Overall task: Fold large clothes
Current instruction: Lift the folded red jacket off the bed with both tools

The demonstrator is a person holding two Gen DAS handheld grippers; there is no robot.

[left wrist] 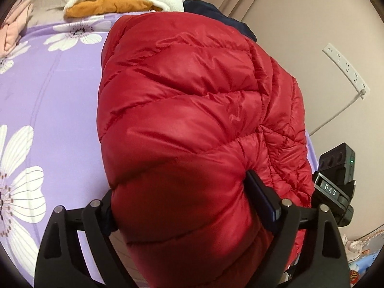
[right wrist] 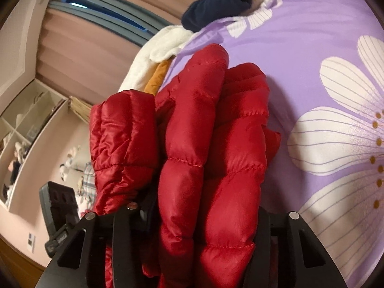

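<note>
- My left gripper is clamped on the thick red jacket, low in the frame.
- My right gripper pinches jacket folds too.
- The jacket fills the middle, over the purple bed.

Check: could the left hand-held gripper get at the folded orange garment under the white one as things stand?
Probably not: the left hand-held gripper has the bulky red down jacket between its jaws, and that jacket lies between it and the orange garment.
</note>
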